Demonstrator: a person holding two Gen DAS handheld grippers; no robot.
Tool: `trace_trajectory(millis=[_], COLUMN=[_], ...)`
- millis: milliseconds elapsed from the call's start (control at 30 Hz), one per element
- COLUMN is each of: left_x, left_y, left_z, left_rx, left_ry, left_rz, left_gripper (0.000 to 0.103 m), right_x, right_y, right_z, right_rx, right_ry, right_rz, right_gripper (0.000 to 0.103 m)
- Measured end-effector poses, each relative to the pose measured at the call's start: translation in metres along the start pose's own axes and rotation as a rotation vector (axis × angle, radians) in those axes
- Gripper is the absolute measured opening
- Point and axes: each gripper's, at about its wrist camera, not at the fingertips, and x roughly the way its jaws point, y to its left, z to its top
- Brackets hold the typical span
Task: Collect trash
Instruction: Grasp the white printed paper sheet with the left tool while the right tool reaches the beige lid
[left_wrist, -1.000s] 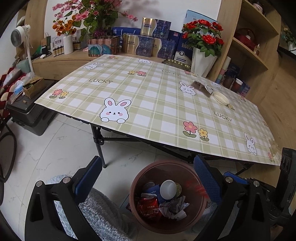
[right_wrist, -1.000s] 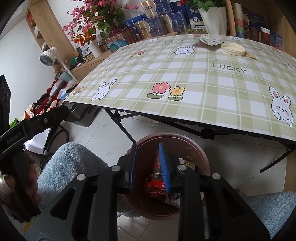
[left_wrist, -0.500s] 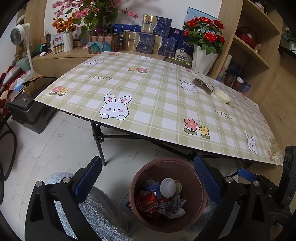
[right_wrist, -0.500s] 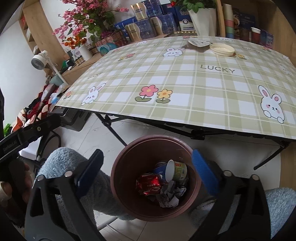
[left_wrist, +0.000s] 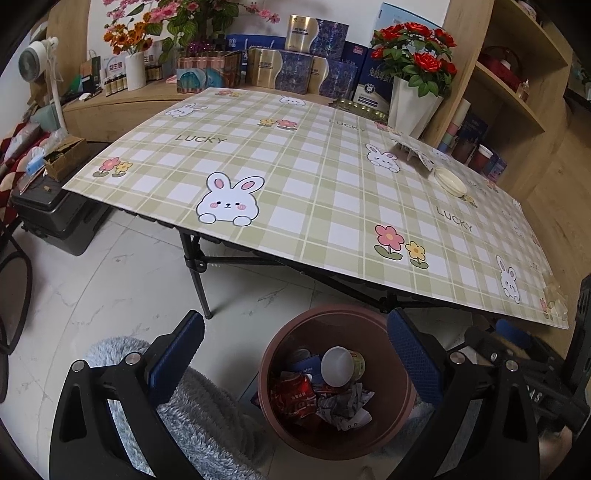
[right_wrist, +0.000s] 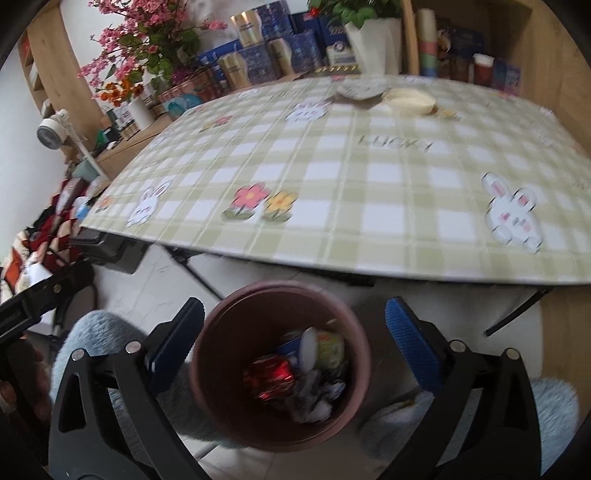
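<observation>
A brown round bin (left_wrist: 397, 410) stands on the floor in front of the table and also shows in the right wrist view (right_wrist: 207, 376). It holds a red crushed can (left_wrist: 295, 397), a white-bottomed cup (left_wrist: 338, 365) and crumpled paper (left_wrist: 343, 406). My left gripper (left_wrist: 295, 354) is open and empty above the bin. My right gripper (right_wrist: 295, 343) is open and empty above the bin. On the table lie a cream lid (left_wrist: 448, 181) and a flat wrapper (left_wrist: 415, 151); the right wrist view shows the lid (right_wrist: 408, 99) too.
A low table (left_wrist: 295, 177) with a green checked cloth fills the middle. A white vase of red roses (left_wrist: 412, 107), boxes and shelves stand behind it. A fluffy grey rug (left_wrist: 192, 417) lies left of the bin. A black case (left_wrist: 55, 221) sits at the left.
My right gripper opened from nearly shut over the bin and rose a little; the view is blurred with motion. The left gripper stayed open and barely moved.
</observation>
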Motion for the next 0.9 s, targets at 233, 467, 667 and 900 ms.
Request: trace_trajectory(millis=[233,467,667,900], left_x=[0.013,0.052,0.120,0.230], left_y=[-0.015,-0.044,-0.094,-0.125], left_z=[0.026,0.088,0.163,0.227], left_rx=[0.057,0.016,-0.054,-0.318], left_ry=[-0.001,0.039,0.071,0.182], left_rz=[-0.033,-0.186,-0.405,-0.557], left_gripper=[0.097,0.097,0.083,0.066], right_x=[-0.001,0.000,0.020,0.037], right_y=[-0.036,-0.089,-0.122,-0.141], right_z=[0.034,0.081,0.111,0.136], right_rx=[-0.011,0.076,0.142,0.148], right_ry=[-0.056,-0.101,-0.096,-0.100], right_rz=[-0.140,-0.220,-0.224,-0.203], right_gripper=[0.097,0.097,0.097,0.097])
